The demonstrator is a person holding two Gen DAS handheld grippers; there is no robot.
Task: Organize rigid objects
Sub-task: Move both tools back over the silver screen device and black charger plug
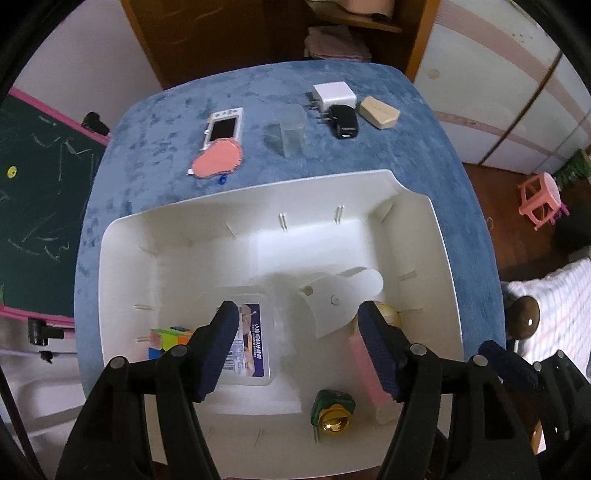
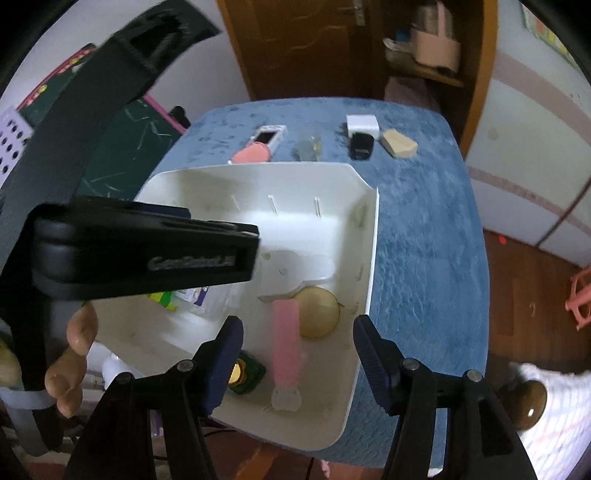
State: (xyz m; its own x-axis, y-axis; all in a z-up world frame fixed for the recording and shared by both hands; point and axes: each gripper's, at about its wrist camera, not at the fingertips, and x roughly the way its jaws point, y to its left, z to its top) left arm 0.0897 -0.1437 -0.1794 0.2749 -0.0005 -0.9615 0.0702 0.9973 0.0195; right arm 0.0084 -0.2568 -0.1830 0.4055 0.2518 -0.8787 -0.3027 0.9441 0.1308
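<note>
A white plastic bin [image 1: 417, 221] [image 2: 365, 258] sits on the blue table. In it lie a clear labelled box [image 1: 251, 343], a colour cube [image 1: 166, 339], a white scoop [image 1: 332, 306], a pink comb [image 2: 284, 343], a green and gold bottle [image 1: 332, 410] [image 2: 243, 374] and a round tan disc [image 2: 319, 312]. My left gripper [image 1: 299, 350] is open and empty above the bin. My right gripper [image 2: 295, 365] is open and empty over the bin's near right corner. On the table beyond the bin lie a white handheld device [image 1: 223, 127], a pink oval pad [image 1: 218, 160], a clear block [image 1: 288, 134], a white charger [image 1: 334, 94], a black charger [image 1: 345, 123] and a beige wedge [image 1: 380, 112].
The left gripper's body [image 2: 147, 258] crosses the left of the right wrist view. A chalkboard [image 1: 37, 184] stands left of the table. A wooden cabinet [image 1: 258, 29] is behind it. A pink stool [image 1: 541, 197] stands on the floor at right.
</note>
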